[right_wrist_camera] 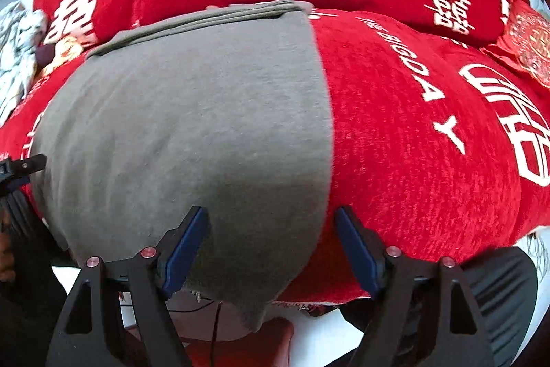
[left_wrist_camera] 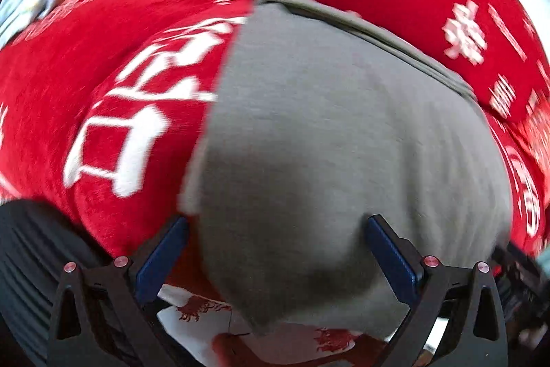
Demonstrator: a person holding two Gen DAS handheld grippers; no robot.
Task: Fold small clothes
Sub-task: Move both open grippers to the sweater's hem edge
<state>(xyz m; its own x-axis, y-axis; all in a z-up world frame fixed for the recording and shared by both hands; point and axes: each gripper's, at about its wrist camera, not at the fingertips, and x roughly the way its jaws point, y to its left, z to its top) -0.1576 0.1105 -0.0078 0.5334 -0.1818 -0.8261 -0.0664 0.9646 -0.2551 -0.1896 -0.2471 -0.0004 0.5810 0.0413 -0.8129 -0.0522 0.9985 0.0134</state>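
Note:
A grey garment (left_wrist_camera: pixel 326 133) lies flat on a red cloth with white characters (left_wrist_camera: pixel 103 98). Its near corner hangs over the table's front edge. My left gripper (left_wrist_camera: pixel 276 226) is open, its blue-padded fingers (left_wrist_camera: pixel 161 260) straddling the garment's near left edge. In the right wrist view the same grey garment (right_wrist_camera: pixel 192 133) covers the left half, with a folded band along its far edge. My right gripper (right_wrist_camera: pixel 273 217) is open, its fingers (right_wrist_camera: pixel 185 250) straddling the garment's near right edge, above the hanging corner. The left gripper's tip (right_wrist_camera: pixel 24 165) shows at the left edge.
The red cloth (right_wrist_camera: pixel 429 143) spreads to the right and far side. A white patterned garment (right_wrist_camera: pixel 17 57) lies at the far left. A red embroidered pouch (right_wrist_camera: pixel 526 47) sits at the far right. Floor and a red stool (right_wrist_camera: pixel 240 336) show below the table edge.

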